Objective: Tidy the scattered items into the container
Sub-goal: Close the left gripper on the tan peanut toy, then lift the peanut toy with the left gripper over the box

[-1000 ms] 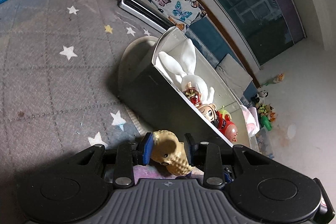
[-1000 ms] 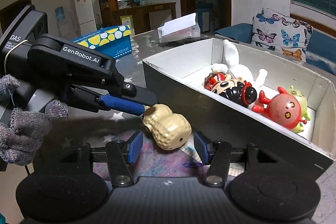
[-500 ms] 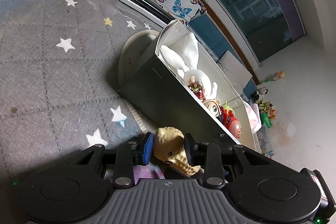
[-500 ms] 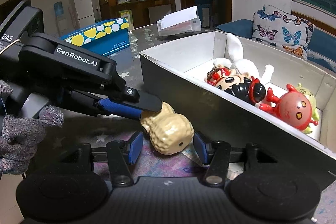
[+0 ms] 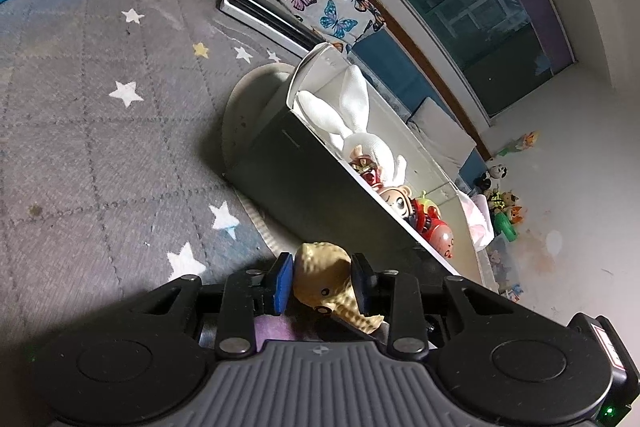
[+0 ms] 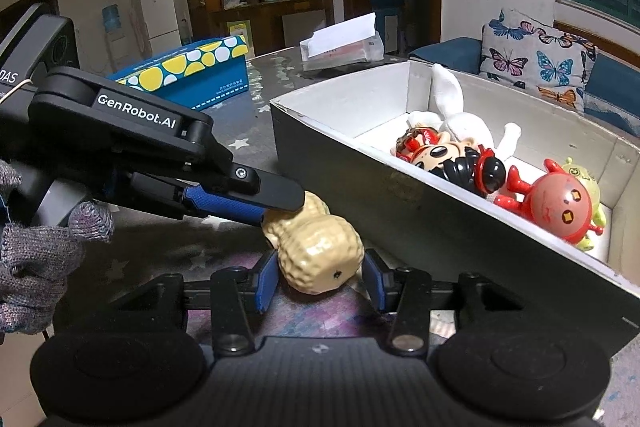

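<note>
A tan peanut toy (image 6: 316, 251) sits between both grippers, just in front of the dark open box (image 6: 360, 183). My left gripper (image 5: 320, 281) is shut on one end of the peanut toy (image 5: 326, 275); it shows from the side in the right wrist view (image 6: 272, 205). My right gripper (image 6: 320, 277) has its pads against the other end, shut on it. The box (image 5: 288, 163) holds a white rabbit plush (image 6: 460, 119), a doll figure (image 6: 452, 159) and a red round toy (image 6: 556, 203).
A grey star-patterned mat (image 5: 100, 115) covers the table. A blue and yellow box (image 6: 188, 75) and a tissue pack (image 6: 344, 43) stand at the back. A butterfly cushion (image 6: 536, 63) lies behind the box. Small toys (image 5: 504, 211) lie on the floor.
The right gripper's jaws have closed in from either side onto the peanut toy. The left gripper kept hold of it and turned it slightly.
</note>
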A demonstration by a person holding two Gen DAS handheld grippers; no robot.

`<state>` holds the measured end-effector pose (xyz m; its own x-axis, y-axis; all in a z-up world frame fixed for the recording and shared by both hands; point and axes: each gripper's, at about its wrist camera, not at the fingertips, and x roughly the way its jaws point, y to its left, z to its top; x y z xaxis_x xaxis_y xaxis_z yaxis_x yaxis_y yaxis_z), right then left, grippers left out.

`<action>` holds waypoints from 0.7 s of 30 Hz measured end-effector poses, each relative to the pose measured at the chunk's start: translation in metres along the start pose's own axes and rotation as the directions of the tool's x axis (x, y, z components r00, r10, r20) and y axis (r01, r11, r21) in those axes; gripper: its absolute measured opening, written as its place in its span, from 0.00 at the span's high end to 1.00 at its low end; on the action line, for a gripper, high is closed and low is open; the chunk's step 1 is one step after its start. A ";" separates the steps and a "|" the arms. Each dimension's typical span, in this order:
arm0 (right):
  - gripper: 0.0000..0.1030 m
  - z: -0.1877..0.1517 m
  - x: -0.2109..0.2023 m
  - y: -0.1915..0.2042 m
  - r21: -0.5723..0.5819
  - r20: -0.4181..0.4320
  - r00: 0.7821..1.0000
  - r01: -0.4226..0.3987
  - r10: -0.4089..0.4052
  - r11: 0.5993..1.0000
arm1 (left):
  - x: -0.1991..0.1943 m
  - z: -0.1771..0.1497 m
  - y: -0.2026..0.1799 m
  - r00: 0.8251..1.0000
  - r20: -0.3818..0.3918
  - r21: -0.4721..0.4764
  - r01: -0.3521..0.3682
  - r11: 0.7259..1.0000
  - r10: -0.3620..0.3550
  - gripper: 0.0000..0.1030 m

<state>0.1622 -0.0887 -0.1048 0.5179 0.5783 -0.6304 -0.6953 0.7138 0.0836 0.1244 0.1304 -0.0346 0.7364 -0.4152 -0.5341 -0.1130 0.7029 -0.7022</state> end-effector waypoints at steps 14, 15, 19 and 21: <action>0.56 -0.003 -0.022 0.009 -0.004 0.044 0.999 -0.006 0.006 1.000 | -0.020 -0.007 -0.013 1.000 0.022 0.020 0.011 1.000 -0.011 0.67; 0.56 -0.003 -0.024 0.009 -0.003 0.048 0.999 -0.006 0.006 1.000 | -0.021 -0.007 -0.015 1.000 0.025 0.022 0.013 1.000 -0.013 0.67; 0.56 -0.002 -0.033 0.009 -0.005 0.067 0.998 0.000 0.000 1.000 | -0.026 -0.007 -0.024 0.999 0.031 0.038 0.021 0.999 -0.022 0.67; 0.56 0.000 -0.037 0.008 -0.005 0.079 0.997 0.004 -0.004 1.000 | -0.027 -0.004 -0.029 0.999 0.034 0.049 0.026 0.998 -0.028 0.67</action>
<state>0.1372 -0.1046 -0.0806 0.5584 0.6051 -0.5675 -0.6956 0.7143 0.0772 0.1048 0.1187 -0.0020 0.7619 -0.4147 -0.4976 -0.0605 0.7192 -0.6921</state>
